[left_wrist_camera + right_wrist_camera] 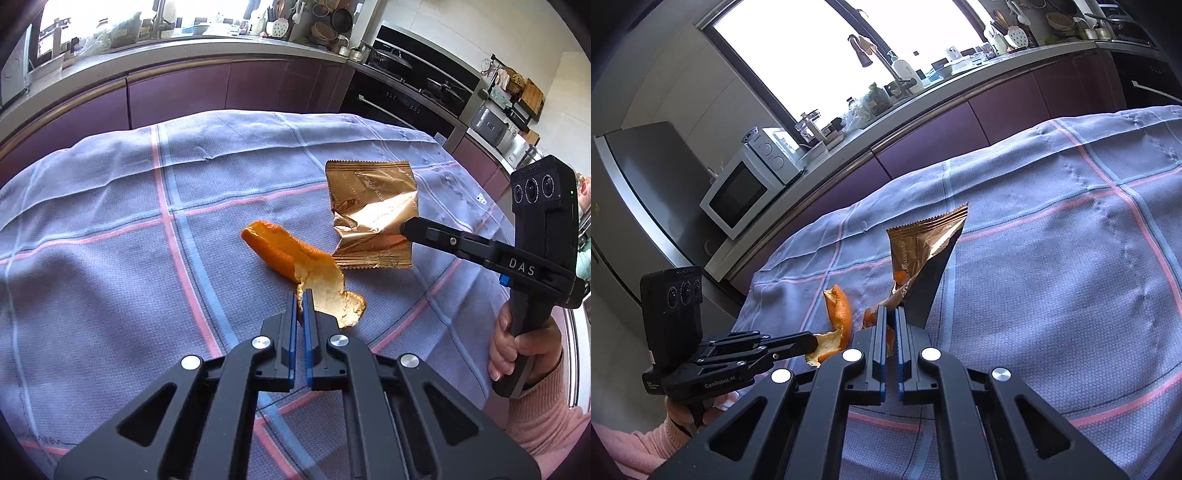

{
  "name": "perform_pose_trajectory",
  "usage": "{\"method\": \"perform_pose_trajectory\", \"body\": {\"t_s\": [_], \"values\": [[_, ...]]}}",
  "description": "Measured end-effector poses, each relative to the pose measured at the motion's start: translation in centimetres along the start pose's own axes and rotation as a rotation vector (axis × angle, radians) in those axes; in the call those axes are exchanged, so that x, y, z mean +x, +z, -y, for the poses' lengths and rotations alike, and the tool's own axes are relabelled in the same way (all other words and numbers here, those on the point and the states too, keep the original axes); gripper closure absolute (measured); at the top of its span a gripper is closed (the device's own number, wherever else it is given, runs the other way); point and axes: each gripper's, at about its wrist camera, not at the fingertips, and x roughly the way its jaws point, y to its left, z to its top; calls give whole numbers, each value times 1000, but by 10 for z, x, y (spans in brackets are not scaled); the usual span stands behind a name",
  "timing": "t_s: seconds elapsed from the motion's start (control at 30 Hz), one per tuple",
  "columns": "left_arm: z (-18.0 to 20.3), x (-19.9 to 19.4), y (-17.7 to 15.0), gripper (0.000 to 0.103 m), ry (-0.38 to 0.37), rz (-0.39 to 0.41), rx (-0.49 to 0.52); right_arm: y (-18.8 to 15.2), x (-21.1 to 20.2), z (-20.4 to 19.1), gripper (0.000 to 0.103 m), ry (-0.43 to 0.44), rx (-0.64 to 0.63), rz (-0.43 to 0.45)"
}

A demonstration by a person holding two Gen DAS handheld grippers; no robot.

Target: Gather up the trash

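An orange peel lies on the checked cloth, curled, white inside up at its near end. My left gripper is shut on the near edge of the peel; it also shows in the right wrist view gripping the peel. A crumpled gold foil wrapper sits just right of the peel. My right gripper is shut on the wrapper, which stands up from the jaws; in the left wrist view the right gripper pinches the wrapper's right edge.
The table is covered by a blue-grey cloth with pink and blue lines. Behind it runs a purple cabinet front under a cluttered counter. A microwave and a fridge stand at the left in the right wrist view.
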Motion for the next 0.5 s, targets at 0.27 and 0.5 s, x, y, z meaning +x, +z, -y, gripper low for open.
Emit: {"method": "perform_pose_trajectory", "body": {"t_s": [0.27,0.5], "values": [[-8,-41,-15,100,45,49,52,-5,-5,-16,101,50,-3,21],[-25,-63,-34,85,54,49,53,-17,-4,-20,101,52,9,-6]]}}
